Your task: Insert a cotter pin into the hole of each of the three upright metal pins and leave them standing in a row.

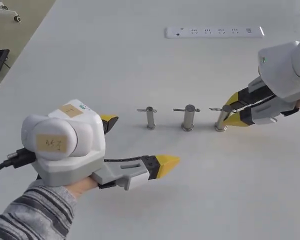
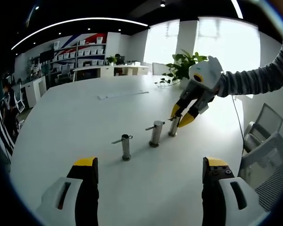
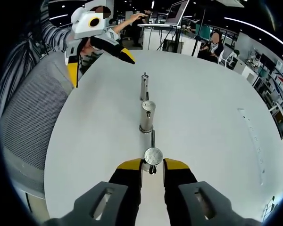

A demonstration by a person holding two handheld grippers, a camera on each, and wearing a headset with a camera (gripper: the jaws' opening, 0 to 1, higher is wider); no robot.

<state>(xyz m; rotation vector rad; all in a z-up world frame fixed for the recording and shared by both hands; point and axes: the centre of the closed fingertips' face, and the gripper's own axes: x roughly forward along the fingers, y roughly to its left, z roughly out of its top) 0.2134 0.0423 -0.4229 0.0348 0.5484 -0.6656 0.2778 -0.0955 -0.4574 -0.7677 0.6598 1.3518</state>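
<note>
White laminate desk (image 1: 140,60) carries everything. Next in bulk, the white-shelled left hand-held gripper (image 1: 140,141) hovers on the person's side of the row, its yellow-tipped jaws spread wide with nothing between them. The white-shelled right hand-held gripper (image 1: 233,110) reaches in from the row's right end. Its jaws stand narrowly apart about the top of the rightmost steel pin (image 1: 221,121), and I cannot tell whether they clamp it or only flank it. A long white power strip (image 1: 215,32) lies at the far side, well apart from the work.

The middle steel pin (image 1: 188,118) and the leftmost steel pin (image 1: 150,119) stand upright in line with the rightmost one. Each carries a thin wire cotter pin through its top: the middle cotter pin (image 1: 179,109) and the left cotter pin (image 1: 146,110).

In the right gripper view the rightmost pin sits dead ahead between the jaws, its long axis upright. The third cotter pin (image 3: 153,139) juts from it level, along the row and away from that gripper. The right hand is plainly nearer. By my judgement the last insertion is all but done, and backing straight out along the row would spare the pin a sideways nudge.
</note>
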